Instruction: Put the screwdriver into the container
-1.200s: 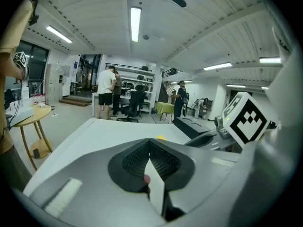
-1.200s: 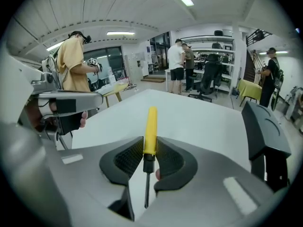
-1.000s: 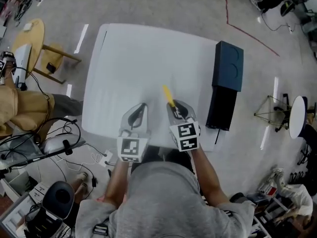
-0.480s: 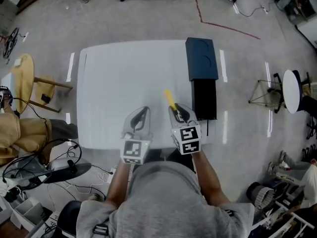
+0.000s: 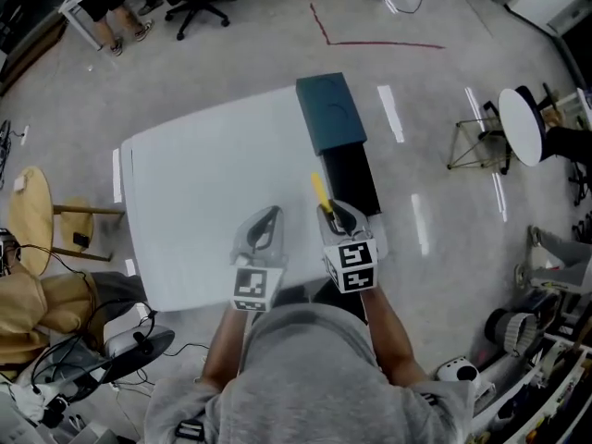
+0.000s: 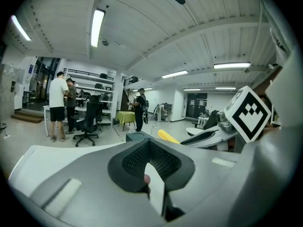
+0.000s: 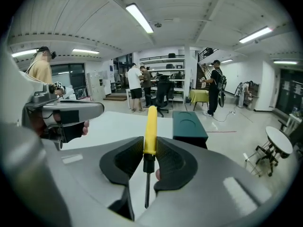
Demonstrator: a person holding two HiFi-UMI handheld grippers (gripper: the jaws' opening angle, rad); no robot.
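Observation:
My right gripper (image 5: 335,216) is shut on a screwdriver (image 5: 319,191), whose yellow handle (image 7: 150,126) points forward past the jaws while its dark shaft runs back between them. Just ahead and to the right stands the container (image 5: 328,109), a dark teal box with a black open part (image 5: 350,179), at the right edge of the white table (image 5: 203,202). The right gripper view shows the container (image 7: 189,124) beyond the handle tip. Beside it on the left, my left gripper (image 5: 263,230) hovers over the table with its jaws together and nothing in them. The left gripper view shows the handle (image 6: 168,136).
A round wooden stool (image 5: 30,218) and floor cables lie left of the table. A small round white table (image 5: 520,123) and a wire stand (image 5: 474,146) are to the right. People and office chairs (image 7: 163,93) are at the far side of the room.
The head view has swung round: table and container now sit further left and turned. Both grippers keep their pose, the right one still holding the screwdriver near the container.

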